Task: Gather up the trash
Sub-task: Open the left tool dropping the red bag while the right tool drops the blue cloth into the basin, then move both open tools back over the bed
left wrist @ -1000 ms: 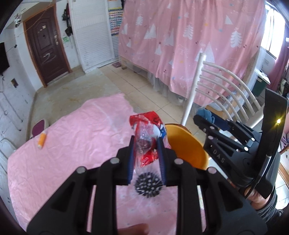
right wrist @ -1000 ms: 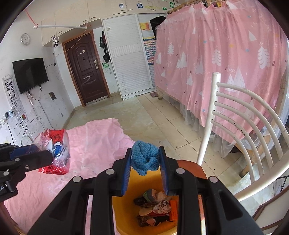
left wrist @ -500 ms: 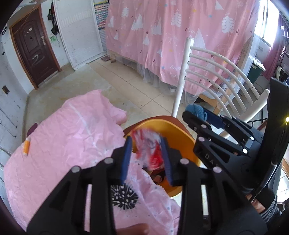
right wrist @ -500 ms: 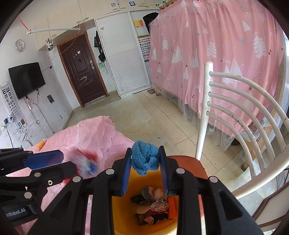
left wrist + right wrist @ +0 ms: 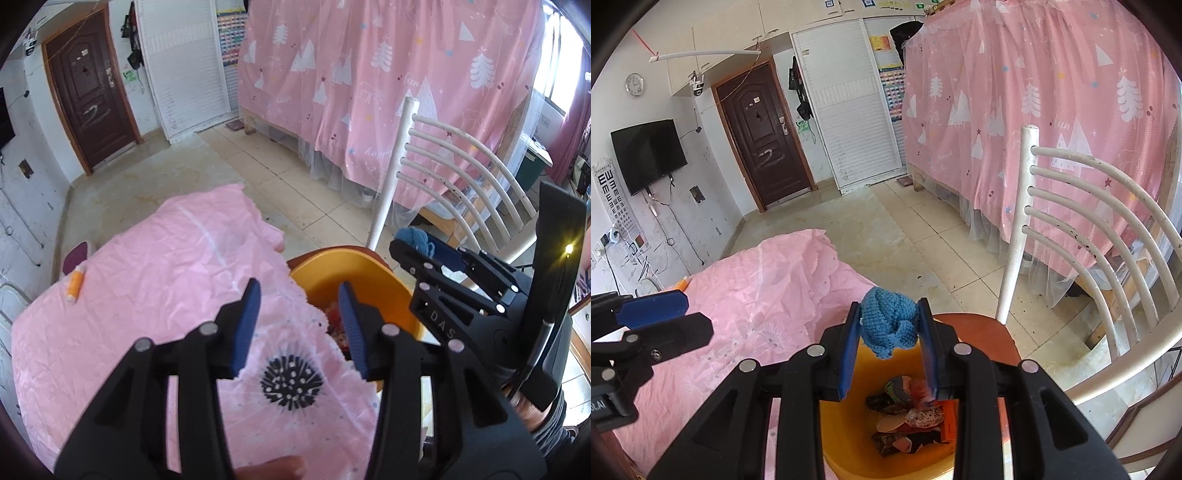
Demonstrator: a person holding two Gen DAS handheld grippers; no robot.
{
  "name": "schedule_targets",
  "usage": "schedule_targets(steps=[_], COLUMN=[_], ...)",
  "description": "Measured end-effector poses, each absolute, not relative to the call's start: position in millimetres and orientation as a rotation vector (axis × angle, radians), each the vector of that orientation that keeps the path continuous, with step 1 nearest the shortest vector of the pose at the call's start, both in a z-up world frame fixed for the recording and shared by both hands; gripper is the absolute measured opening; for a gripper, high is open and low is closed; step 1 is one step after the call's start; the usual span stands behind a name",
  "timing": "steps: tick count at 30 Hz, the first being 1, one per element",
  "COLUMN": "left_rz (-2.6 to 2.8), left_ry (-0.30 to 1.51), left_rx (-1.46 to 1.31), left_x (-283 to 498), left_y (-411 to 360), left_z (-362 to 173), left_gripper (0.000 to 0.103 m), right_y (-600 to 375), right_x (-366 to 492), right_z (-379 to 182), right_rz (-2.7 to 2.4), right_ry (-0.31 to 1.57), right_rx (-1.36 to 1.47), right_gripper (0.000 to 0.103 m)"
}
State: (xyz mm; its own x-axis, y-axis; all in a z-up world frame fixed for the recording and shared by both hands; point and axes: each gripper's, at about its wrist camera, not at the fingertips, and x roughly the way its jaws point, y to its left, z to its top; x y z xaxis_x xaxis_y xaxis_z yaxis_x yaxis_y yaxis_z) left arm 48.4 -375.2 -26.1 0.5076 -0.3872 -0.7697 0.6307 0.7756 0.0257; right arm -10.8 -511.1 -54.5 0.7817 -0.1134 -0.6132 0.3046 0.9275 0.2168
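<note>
Left claw [image 5: 299,325]: spread, nothing between its blue pads; its jaws have just been opening, and no wrapper hangs there now.
Desk [image 5: 147,295]: under and to the left of the left claw, covered in pink cloth with a dark round print just below the pads.
Orange tube [image 5: 75,286]: lying on the cloth well to the left of the left claw, apart from everything else.
Orange bin [image 5: 849,417]: just ahead of and below both claws, beside the desk edge, sitting on the seat of the white chair [image 5: 1071,236].
Trash in bin [image 5: 908,413]: a heap of crumpled wrappers at the bottom, straight below the right claw.
Right claw [image 5: 890,328]: pinching a blue knitted ball [image 5: 888,326] between its pads, held above the bin's mouth.
Step in hand: judged as the drop-off, with the left side's drop done and the right side's piece not yet let go.
Next move: likely spread the right claw so the ball falls inside the rim; the left claw could then go for the orange tube, if that counts as trash.
</note>
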Motion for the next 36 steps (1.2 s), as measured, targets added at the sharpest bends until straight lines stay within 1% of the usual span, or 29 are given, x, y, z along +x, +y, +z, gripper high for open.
schedule_targets(steps=[2, 3, 4, 6, 7, 16, 18, 20, 23, 29, 31, 36], left_rz=[-0.617, -0.613, -0.608, -0.596, -0.586, -0.532, -0.521, -0.499, -0.469, -0.422, -0.407, -0.373], left_ry=[0.832, 0.831, 0.831, 0.830, 0.826, 0.786, 0.775, 0.753, 0.720, 0.664, 0.653, 0.633], left_rx=[0.304, 0.295, 0.283, 0.262, 0.250, 0.169, 0.155, 0.141, 0.126, 0.078, 0.066, 0.035], left_x=[49, 50, 51, 52, 53, 51, 50, 48, 44, 36, 34, 28], left_y=[-366, -362, -356, -347, -340, -279, -267, -251, -229, -183, -170, -140], left_z=[-23, -22, -21, -18, -16, -3, 0, 4, 10, 21, 23, 27], left_gripper=[0.042, 0.042, 0.042, 0.042, 0.042, 0.042, 0.045, 0.054, 0.062, 0.071, 0.072, 0.074], right_y=[-510, -509, -507, -502, -499, -457, -443, -429, -407, -365, -352, -319], right_x=[-9, -8, -7, -7, -7, -3, -1, 1, 4, 12, 14, 18], right_z=[-56, -57, -57, -56, -54, -37, -31, -24, -16, -3, 1, 11], right_rz=[-0.230, -0.231, -0.232, -0.231, -0.231, -0.192, -0.178, -0.161, -0.131, -0.065, -0.046, 0.000], right_ry=[0.648, 0.652, 0.659, 0.660, 0.656, 0.641, 0.633, 0.623, 0.611, 0.597, 0.592, 0.578], right_rx=[0.316, 0.316, 0.318, 0.321, 0.319, 0.270, 0.246, 0.227, 0.206, 0.160, 0.140, 0.101], right_gripper=[0.027, 0.034, 0.044, 0.055, 0.058, 0.066, 0.070, 0.072, 0.075, 0.081, 0.084, 0.086])
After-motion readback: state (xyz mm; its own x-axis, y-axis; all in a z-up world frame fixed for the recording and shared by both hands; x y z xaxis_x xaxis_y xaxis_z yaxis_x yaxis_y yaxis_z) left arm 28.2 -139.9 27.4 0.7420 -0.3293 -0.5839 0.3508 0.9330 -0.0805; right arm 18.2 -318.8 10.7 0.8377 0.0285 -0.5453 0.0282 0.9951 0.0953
